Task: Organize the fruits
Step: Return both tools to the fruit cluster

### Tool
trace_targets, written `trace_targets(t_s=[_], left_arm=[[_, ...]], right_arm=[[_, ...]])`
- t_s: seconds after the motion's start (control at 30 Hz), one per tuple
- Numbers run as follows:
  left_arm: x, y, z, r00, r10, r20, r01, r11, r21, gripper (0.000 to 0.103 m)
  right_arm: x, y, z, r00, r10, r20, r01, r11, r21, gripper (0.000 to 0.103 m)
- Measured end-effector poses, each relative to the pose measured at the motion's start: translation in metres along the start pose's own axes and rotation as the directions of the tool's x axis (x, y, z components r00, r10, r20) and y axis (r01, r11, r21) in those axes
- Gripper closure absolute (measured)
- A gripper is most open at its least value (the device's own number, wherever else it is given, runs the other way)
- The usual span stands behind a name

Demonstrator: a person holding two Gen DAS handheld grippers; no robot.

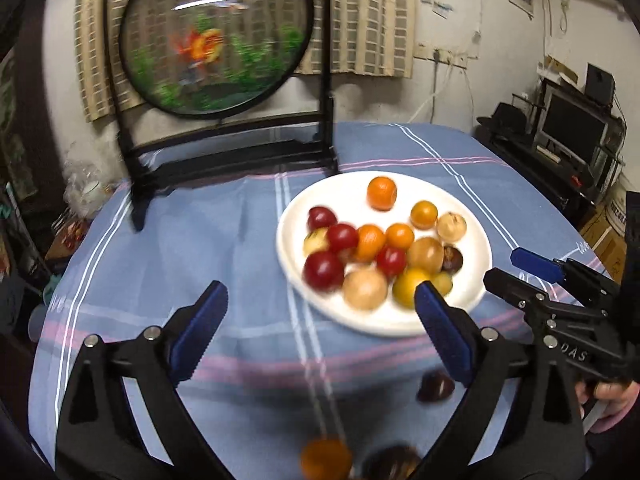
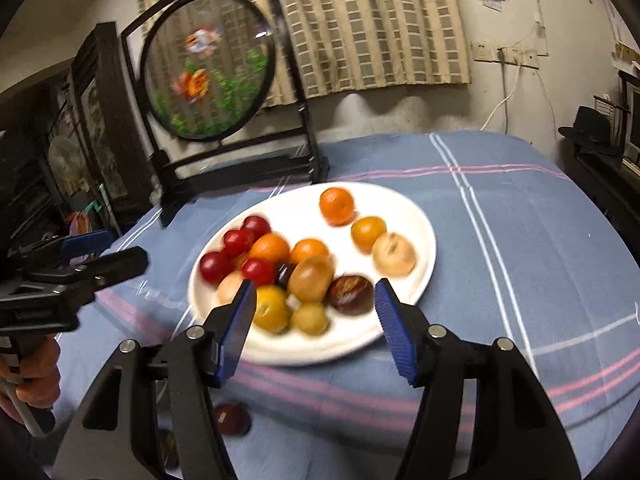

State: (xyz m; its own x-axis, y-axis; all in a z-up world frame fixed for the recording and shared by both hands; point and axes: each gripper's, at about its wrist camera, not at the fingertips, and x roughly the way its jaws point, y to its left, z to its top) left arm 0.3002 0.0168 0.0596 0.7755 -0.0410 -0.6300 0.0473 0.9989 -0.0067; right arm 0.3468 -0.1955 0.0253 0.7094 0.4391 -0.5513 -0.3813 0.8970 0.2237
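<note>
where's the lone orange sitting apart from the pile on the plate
The lone orange sits at the far side of the white plate, toward the fish screen, apart from the pile; its nearest neighbour is a smaller orange fruit.

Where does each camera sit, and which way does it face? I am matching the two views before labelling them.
Left wrist: rides the left hand-held gripper, looking forward and down at the white plate of fruit; its own open fingers show, plus the right hand-held gripper and hand at right.
Right wrist: rides the right hand-held gripper, facing the same plate; its open fingers show, with the left hand-held gripper and hand at left.
Shared: plate, blue tablecloth, round goldfish screen.
</note>
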Motion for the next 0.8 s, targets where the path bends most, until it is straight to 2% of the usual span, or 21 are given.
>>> trace_targets(t_s=[0.2, 0.3, 0.37, 0.5, 0.8], left_arm=[[-0.028, 0.025, -0.059, 1.000, -0.027, 0.012, 0.028, 0.994, -0.101, 0.004], [-0.028, 0.040, -0.084, 0.999, 0.002, -0.053, -0.010, 0.987, -0.162, 0.004], [-0.030, 0.050, -0.088, 0.998, -0.001, -0.064, -0.011, 0.982, -0.191, 0.004], [-0.037, 0.065, -0.093, 0.997, 0.063, -0.045, -0.072, 0.966, -0.247, 0.004], [-0.041, 0.061, -0.092, 0.998, 0.032, -0.060, -0.045, 0.968, -0.247, 0.004]], right_arm=[[-0.015, 0.030, -0.035, 0.998, 0.010, -0.069, -0.016, 0.996, -0.087, 0.041], [-0.018, 0.045, -0.053, 0.994, -0.011, -0.108, -0.004, 0.991, -0.135, 0.041], [-0.018, 0.050, -0.063, 0.991, -0.007, -0.136, -0.012, 0.990, -0.142, 0.041], [-0.015, 0.063, -0.073, 0.987, -0.009, -0.161, -0.022, 0.982, -0.188, 0.041], [-0.007, 0.065, -0.076, 0.980, -0.008, -0.201, -0.032, 0.980, -0.197, 0.041]])
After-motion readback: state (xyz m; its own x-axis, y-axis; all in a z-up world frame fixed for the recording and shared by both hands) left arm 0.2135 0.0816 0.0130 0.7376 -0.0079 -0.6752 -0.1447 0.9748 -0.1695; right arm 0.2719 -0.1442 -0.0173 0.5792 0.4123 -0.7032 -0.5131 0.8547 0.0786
